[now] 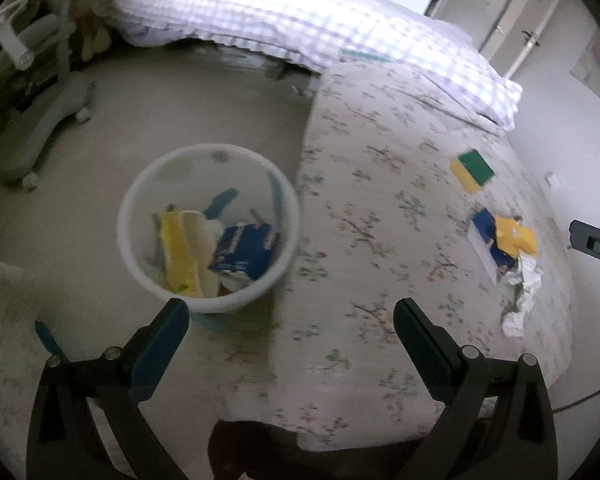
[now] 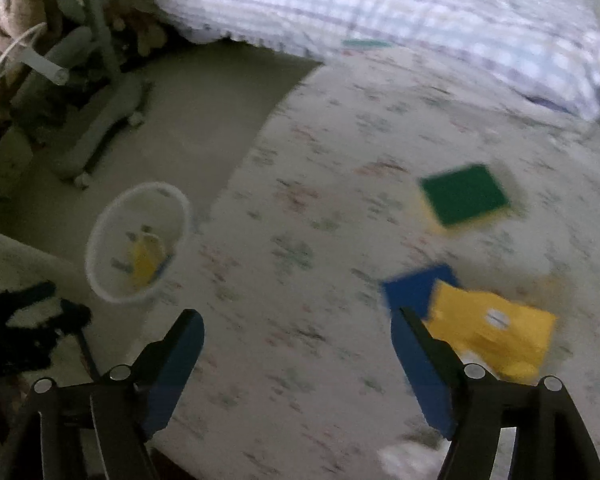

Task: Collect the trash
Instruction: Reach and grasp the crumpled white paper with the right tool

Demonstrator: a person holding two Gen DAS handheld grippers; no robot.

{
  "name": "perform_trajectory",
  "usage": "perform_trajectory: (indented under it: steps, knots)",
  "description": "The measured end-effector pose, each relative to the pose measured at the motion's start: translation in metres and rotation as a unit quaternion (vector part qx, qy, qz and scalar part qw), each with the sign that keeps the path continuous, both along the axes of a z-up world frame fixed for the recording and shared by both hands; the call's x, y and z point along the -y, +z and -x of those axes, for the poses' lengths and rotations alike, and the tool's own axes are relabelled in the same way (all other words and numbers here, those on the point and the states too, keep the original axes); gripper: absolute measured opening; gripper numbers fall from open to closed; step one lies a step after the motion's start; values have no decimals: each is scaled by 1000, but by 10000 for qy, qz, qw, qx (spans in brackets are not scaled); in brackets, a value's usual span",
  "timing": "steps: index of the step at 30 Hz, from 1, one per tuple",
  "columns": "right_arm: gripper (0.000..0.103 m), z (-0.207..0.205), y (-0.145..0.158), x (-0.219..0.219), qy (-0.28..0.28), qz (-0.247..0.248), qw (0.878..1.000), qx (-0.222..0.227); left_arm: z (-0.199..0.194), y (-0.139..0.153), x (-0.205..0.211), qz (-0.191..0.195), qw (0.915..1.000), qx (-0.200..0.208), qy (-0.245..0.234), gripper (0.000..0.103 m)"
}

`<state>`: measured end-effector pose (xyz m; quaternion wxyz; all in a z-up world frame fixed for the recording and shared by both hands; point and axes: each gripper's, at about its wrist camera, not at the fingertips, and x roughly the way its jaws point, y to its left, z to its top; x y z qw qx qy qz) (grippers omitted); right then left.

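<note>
A white round bin (image 1: 208,228) stands on the floor beside the bed and holds yellow and blue wrappers. It also shows in the right wrist view (image 2: 138,242). On the floral bed sheet (image 1: 380,240) lie a green-and-yellow sponge (image 1: 473,170), a yellow wrapper (image 1: 514,236) over a blue packet, and crumpled white paper (image 1: 524,300). My left gripper (image 1: 292,320) is open and empty, above the bin's near rim and the bed edge. My right gripper (image 2: 300,332) is open and empty over the bed, its right finger beside the yellow wrapper (image 2: 496,328) and blue packet (image 2: 416,292). The sponge (image 2: 464,194) lies farther off.
A checked pillow (image 1: 300,20) lies at the head of the bed. A grey wheeled chair base (image 1: 48,124) stands on the floor left of the bin. A door (image 1: 496,12) is at the far right. Dark cloth (image 2: 24,328) lies at the lower left.
</note>
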<state>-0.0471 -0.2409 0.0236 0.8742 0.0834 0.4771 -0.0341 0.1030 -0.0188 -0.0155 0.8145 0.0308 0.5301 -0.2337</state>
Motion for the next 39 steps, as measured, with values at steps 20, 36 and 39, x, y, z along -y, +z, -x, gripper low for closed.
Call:
perform_trajectory:
  steps: [20, 36, 39]
  knots:
    - [81, 68, -96, 107, -956, -357, 9904, -928, 26, 4, 78, -424, 9953, -235, -843, 103]
    - [24, 101, -84, 165, -1260, -845, 9872, -483, 28, -2, 189, -1060, 9799, -529, -1604, 103]
    - [24, 111, -76, 178, -1353, -887, 9861, -373, 16, -1, 214, -1022, 9804, -483, -1614, 103]
